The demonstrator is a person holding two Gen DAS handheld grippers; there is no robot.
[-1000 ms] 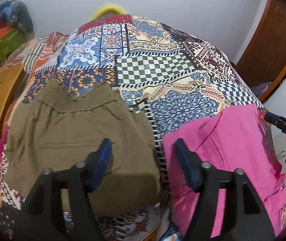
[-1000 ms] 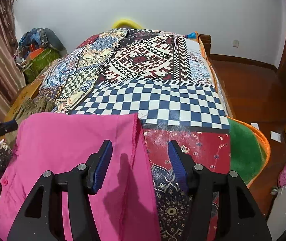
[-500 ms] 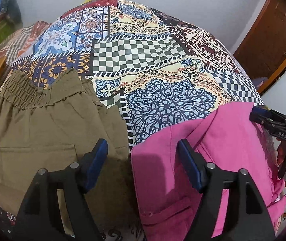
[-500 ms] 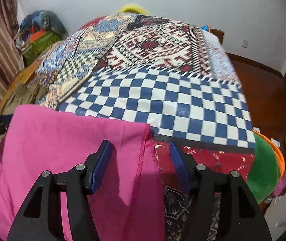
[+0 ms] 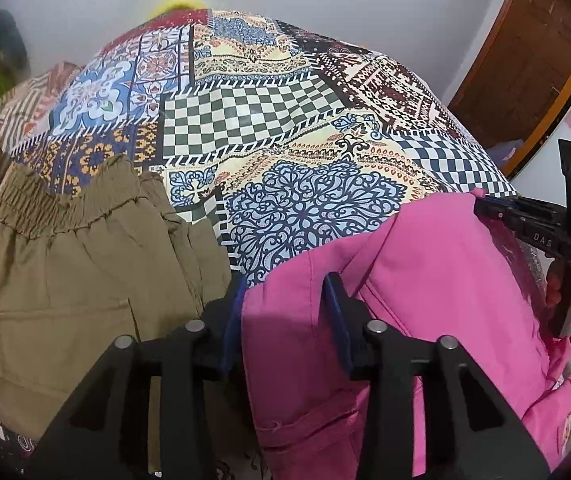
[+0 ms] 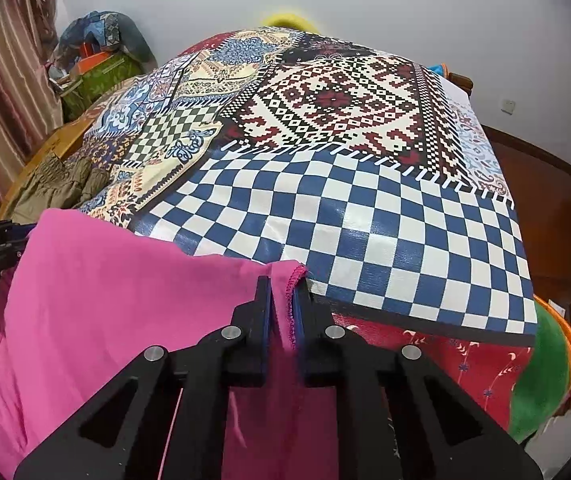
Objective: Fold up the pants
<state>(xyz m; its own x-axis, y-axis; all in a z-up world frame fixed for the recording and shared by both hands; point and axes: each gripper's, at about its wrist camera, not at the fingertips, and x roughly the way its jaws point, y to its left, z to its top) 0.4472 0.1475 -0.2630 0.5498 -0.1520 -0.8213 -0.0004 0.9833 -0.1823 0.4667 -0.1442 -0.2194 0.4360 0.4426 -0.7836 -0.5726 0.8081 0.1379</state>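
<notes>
The pink pants [image 6: 117, 288] lie across the lower left of the frame, long axis running left to right. My right claw [image 6: 283, 320] pinches their hem; my left claw [image 5: 285, 320], half open, straddles their other edge.

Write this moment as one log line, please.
step: grasp | left gripper: closing on pink pants | right gripper: clamped on hem | olive pants: folded

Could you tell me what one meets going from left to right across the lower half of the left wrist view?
olive pants → left gripper, closing around the edge of the pink pants → right gripper, pinching their far corner.
</notes>
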